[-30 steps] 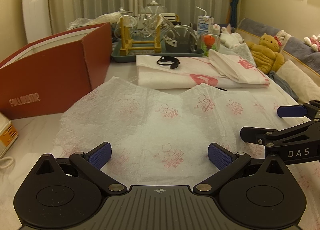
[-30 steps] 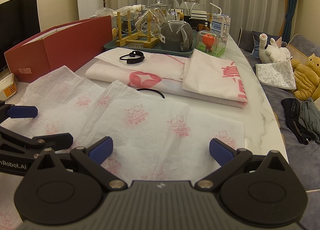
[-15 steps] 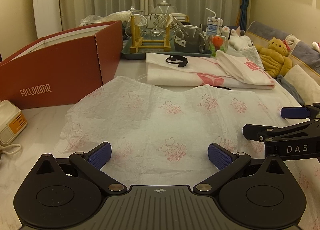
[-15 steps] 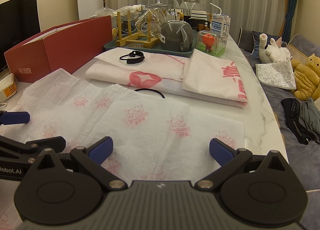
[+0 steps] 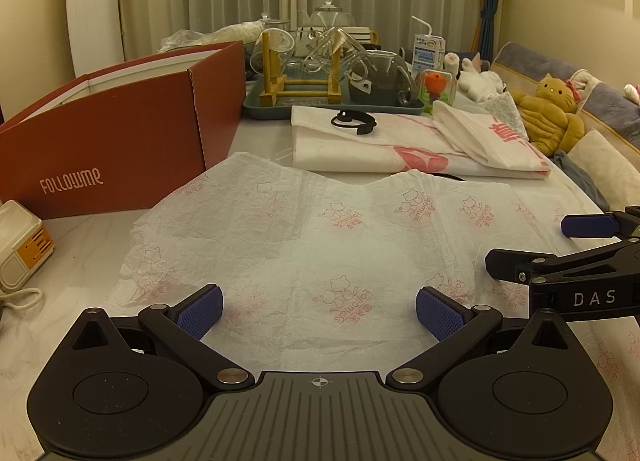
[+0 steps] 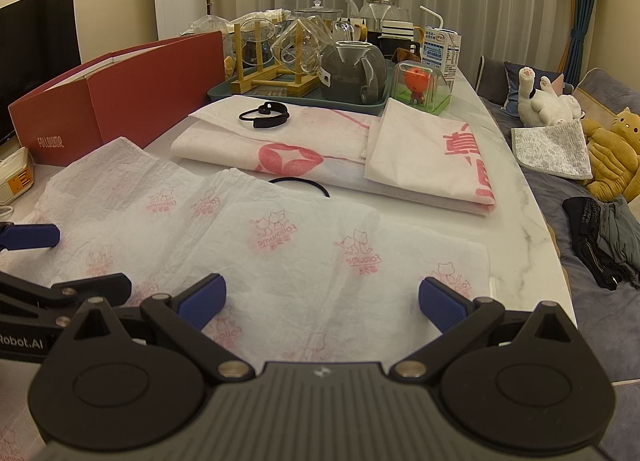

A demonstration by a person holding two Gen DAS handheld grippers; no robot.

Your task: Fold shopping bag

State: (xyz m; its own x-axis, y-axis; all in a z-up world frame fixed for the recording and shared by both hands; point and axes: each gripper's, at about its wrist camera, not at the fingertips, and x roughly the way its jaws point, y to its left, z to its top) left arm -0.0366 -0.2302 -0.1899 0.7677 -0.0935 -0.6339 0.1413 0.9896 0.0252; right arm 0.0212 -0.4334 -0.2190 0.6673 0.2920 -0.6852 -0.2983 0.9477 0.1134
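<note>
While the thin white shopping bag printed with small pink cat logos (image 5: 320, 245) lies spread flat and crinkled on the pale marble surface (image 6: 516, 197), I hold both tools low over its near edge. My left hand-held gripper (image 5: 319, 311) has its blue-padded fingers spread wide with nothing between them, and the bag's near hem sits just ahead of and under them. My right hand-held gripper (image 6: 320, 301) is equally wide and empty, poised over the bag's right portion, whose square corner lies just ahead of my right finger, near the surface's edge.

As far as I can judge, the folding has barely begun. The bag looks smoothed out, though one layer seems to overlap another toward the far side; whether that is a fold or just the bag's own shape I cannot tell. No edge is pinched or lifted. What remains is nearly everything: gripping the near hem or the sides, bringing them over, and pressing the bag into a compact packet.

Beyond the bag, farther from both tools, lies a folded white cloth bag with red printing (image 6: 320, 149), and to the far left of my left tool stands a long red cardboard box (image 5: 120, 141), close enough to crowd a leftward sweep.
</note>
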